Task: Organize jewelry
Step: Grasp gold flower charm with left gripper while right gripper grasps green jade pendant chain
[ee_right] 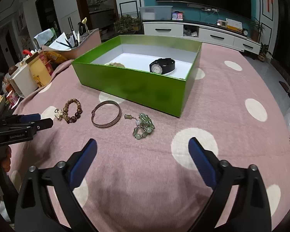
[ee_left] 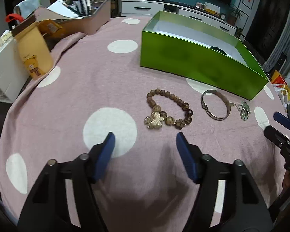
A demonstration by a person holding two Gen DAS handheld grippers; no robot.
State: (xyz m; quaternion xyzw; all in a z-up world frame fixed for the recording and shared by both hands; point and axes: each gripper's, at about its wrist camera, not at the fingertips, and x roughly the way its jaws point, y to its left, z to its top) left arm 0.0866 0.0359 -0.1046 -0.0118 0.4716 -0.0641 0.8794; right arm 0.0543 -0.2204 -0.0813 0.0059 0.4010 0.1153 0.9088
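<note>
While only a dark edge is glimpsed from the left wrist, a black wristwatch (ee_right: pixel 162 66) is seen inside the open green cardboard box (ee_right: pixel 133 89) from the right wrist. On the pink dotted cloth (ee_right: pixel 222 100), brown wooden bead bracelet (ee_left: pixel 169 109), silver metal bangle (ee_left: pixel 216 104) and pale green jade bracelet (ee_right: pixel 144 125) are laid apart. Left gripper (ee_left: pixel 145 139) and right gripper (ee_right: pixel 143 145) are held open, empty.

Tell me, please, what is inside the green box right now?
In the green box: a black watch and a partly visible pale, beaded-looking item. The near wall hides the rest of the floor.
</note>
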